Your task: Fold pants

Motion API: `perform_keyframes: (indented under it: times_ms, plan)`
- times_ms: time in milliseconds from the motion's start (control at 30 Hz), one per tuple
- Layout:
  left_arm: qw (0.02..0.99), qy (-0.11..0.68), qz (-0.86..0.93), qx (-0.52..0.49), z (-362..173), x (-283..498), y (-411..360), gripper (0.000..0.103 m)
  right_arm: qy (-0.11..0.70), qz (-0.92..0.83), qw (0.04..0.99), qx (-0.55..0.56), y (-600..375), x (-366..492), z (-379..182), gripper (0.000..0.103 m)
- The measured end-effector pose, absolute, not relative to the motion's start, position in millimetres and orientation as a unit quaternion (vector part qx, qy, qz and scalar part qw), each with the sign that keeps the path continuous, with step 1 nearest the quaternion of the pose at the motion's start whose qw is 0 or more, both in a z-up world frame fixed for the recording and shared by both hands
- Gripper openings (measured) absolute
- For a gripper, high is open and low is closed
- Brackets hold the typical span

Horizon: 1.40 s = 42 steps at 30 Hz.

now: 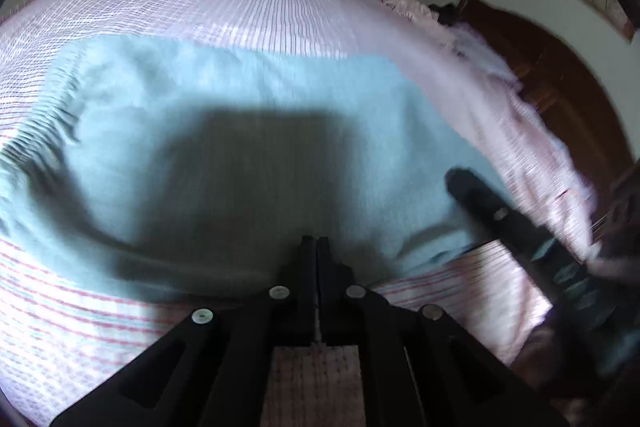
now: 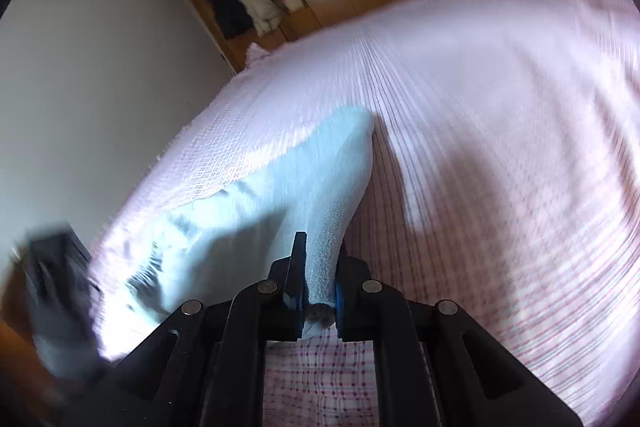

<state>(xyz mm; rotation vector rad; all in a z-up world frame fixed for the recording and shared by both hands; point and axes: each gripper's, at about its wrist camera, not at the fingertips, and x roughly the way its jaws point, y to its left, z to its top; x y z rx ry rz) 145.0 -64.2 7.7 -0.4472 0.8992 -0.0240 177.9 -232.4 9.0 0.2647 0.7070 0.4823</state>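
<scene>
Here the light blue pants (image 1: 240, 131) lie spread on the pink striped bedspread (image 1: 224, 3), gathered waistband at the left of the left wrist view. Left gripper (image 1: 316, 247) is pressed together over the pants' near edge, and whether it pinches cloth cannot be told. Right gripper (image 2: 320, 259) pinches a raised fold of the pants (image 2: 320, 187); both views blurred.
</scene>
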Motion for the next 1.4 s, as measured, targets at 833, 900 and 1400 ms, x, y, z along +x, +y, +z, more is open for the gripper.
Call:
perform_keyframes:
  times_ms: [833,900,1400]
  plan:
    - [0.861,0.379,0.106,-0.322,-1.4,26.5,157.7,0.017,0.192,0.283,0.857,-0.386,71.7,76.6,-9.6,0.003]
    - [0.862,0.382,0.106,-0.316,-2.4,29.3,154.4,0.017,0.199,0.287,0.858,-0.376,70.9,78.3,-7.0,0.004]
    - [0.859,0.377,0.090,-0.334,-4.1,-2.9,160.4,0.017,0.179,0.257,0.857,-0.409,60.1,71.5,-16.3,0.004]
